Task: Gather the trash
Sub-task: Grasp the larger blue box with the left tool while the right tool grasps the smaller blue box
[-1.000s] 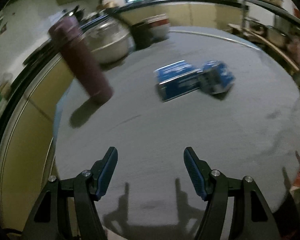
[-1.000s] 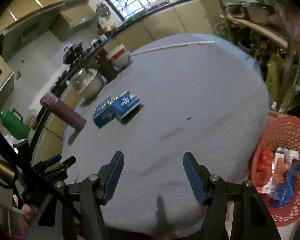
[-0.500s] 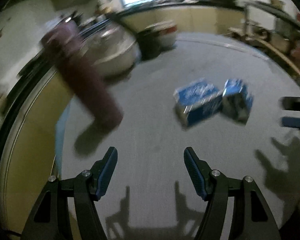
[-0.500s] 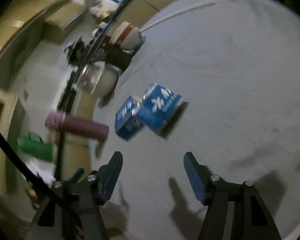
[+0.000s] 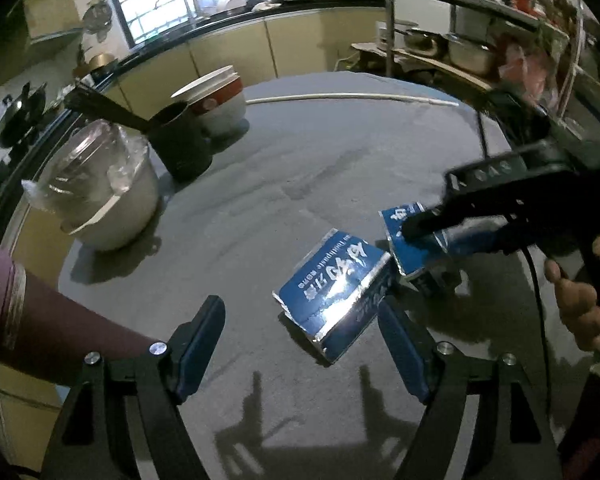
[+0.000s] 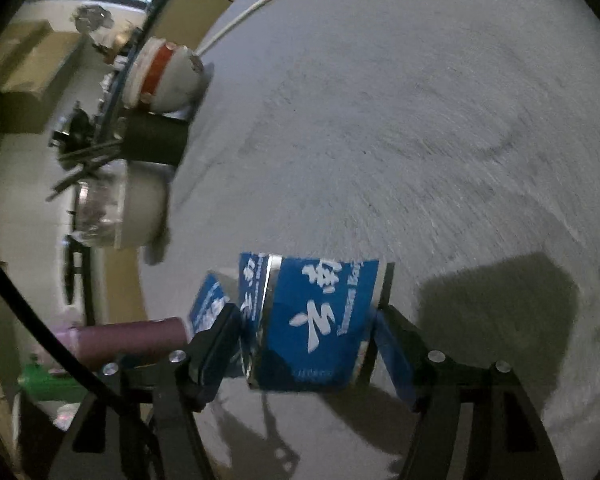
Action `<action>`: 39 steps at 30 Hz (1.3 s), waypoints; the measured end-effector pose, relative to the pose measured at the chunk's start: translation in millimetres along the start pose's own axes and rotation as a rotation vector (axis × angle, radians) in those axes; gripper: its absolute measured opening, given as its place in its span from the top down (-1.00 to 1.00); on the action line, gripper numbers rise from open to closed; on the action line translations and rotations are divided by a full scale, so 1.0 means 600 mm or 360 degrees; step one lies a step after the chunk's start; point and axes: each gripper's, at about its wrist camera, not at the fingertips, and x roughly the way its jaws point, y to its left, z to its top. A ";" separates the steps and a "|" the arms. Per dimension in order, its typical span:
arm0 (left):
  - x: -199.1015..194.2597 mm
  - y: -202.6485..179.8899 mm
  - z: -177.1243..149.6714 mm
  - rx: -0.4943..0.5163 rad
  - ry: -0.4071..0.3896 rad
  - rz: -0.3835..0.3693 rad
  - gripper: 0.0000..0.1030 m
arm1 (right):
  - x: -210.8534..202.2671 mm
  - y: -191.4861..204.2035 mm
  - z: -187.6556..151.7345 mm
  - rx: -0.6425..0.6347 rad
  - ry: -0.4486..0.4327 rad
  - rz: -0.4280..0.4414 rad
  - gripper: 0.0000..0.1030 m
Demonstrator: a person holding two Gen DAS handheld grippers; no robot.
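Note:
Two crumpled blue cartons lie side by side on the grey round table (image 5: 320,168). The near carton (image 5: 334,292) lies just ahead of my left gripper (image 5: 304,344), which is open and empty, its right finger beside the carton's edge. My right gripper (image 6: 304,344) is open and straddles the other carton (image 6: 316,320), its fingers on either side. In the left wrist view that carton (image 5: 412,248) lies under the right gripper (image 5: 432,236), which reaches in from the right. The first carton shows behind the left finger in the right wrist view (image 6: 208,304).
A maroon flask (image 5: 40,320) stands at the table's left edge by my left gripper. A covered white pot (image 5: 100,196), a black mug (image 5: 184,144) and stacked bowls (image 5: 216,100) stand at the back left. A white rod (image 5: 352,98) lies along the far edge.
Both grippers have moved in toward the cartons. The right gripper has dropped low and now has one carton between its open fingers. The left gripper has come up close behind the other carton.

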 end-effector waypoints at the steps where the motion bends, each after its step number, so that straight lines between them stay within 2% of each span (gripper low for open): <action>1: 0.005 0.000 -0.001 0.0016 0.0014 -0.0001 -0.54 | 0.001 0.007 0.002 -0.0050 -0.0019 -0.0030 -0.37; 2: 0.008 0.002 -0.004 0.0028 0.0032 -0.0006 -0.54 | 0.000 0.017 0.001 -0.0135 -0.0045 -0.0037 -0.23; 8: 0.039 -0.002 0.008 0.0109 0.0086 -0.0032 -0.54 | -0.030 0.004 -0.007 -0.0321 -0.0117 -0.0089 -0.19; 14: 0.081 -0.009 0.037 0.0174 0.0118 -0.0107 -0.54 | -0.099 -0.044 -0.032 -0.0473 -0.0201 -0.0283 -0.19; 16: 0.098 -0.014 0.039 0.0199 0.0153 -0.0156 -0.54 | -0.118 -0.064 -0.040 -0.0485 -0.0190 -0.0313 -0.19; 19: 0.117 -0.021 0.037 0.0217 0.0196 -0.0148 -0.54 | -0.139 -0.086 -0.059 -0.0527 -0.0182 -0.0397 -0.20; 23: 0.119 -0.017 0.031 0.0098 0.0174 -0.0174 -0.53 | -0.132 -0.092 -0.076 -0.0563 -0.0093 -0.0439 -0.25; 24: 0.116 -0.015 0.030 0.0045 0.0162 -0.0178 -0.50 | -0.126 -0.091 -0.078 -0.0566 -0.0069 -0.0449 -0.25; 26: 0.110 -0.011 0.029 -0.0051 0.0154 -0.0176 0.00 | -0.112 -0.088 -0.084 -0.0583 -0.0035 -0.0480 -0.25; 28: 0.105 -0.009 0.027 -0.0128 0.0167 -0.0146 0.18 | -0.108 -0.087 -0.094 -0.0614 -0.0035 -0.0530 -0.29; 32: 0.092 -0.031 0.013 -0.0162 0.0167 -0.0107 0.30 | -0.110 -0.084 -0.123 -0.0703 -0.0079 -0.0599 -0.29; 34: 0.083 -0.047 0.006 -0.0128 0.0168 -0.0082 0.30 | -0.117 -0.087 -0.139 -0.0756 -0.0137 -0.0576 -0.27; 35: 0.077 -0.050 0.005 -0.0095 0.0163 -0.0062 0.30 | -0.120 -0.090 -0.145 -0.0784 -0.0165 -0.0598 -0.15; 37: 0.060 -0.050 0.008 -0.0028 0.0129 -0.0033 0.30 | -0.131 -0.099 -0.153 -0.0798 -0.0201 -0.0600 -0.14; 39: 0.048 -0.040 0.019 0.0032 0.0110 -0.0004 0.02 | -0.143 -0.109 -0.156 -0.0787 -0.0209 -0.0551 -0.14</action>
